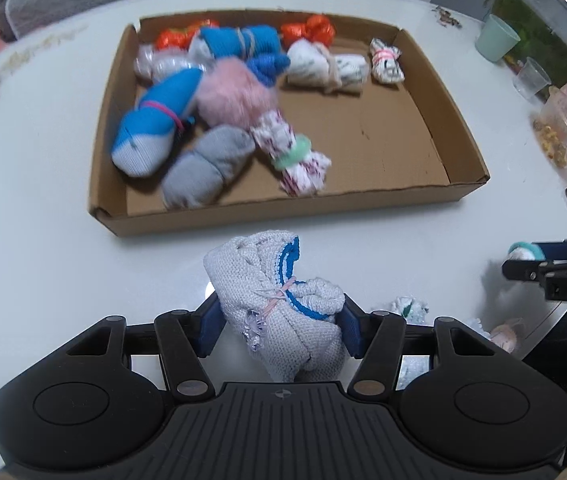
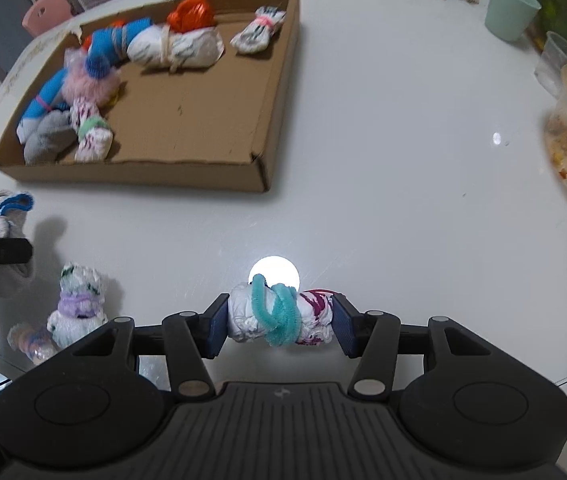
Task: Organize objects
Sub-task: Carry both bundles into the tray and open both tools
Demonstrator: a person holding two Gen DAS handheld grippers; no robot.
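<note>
Gripping a white knit sock bundle [image 1: 283, 312] in the left gripper [image 1: 279, 326] and a teal-tied bundle [image 2: 281, 316] in the right gripper [image 2: 280, 326], fingers clamping both just before the cardboard tray [image 1: 295, 210], likely heading for its bare half.

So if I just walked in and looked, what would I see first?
Probably the two grippers, each squeezing a rolled sock bundle: the left gripper holds a white knit one with blue trim, the right gripper a white-and-magenta one tied with teal pipe cleaner. Behind them on the white table sits a cardboard tray piled with colourful bundles along its left and far sides.
</note>
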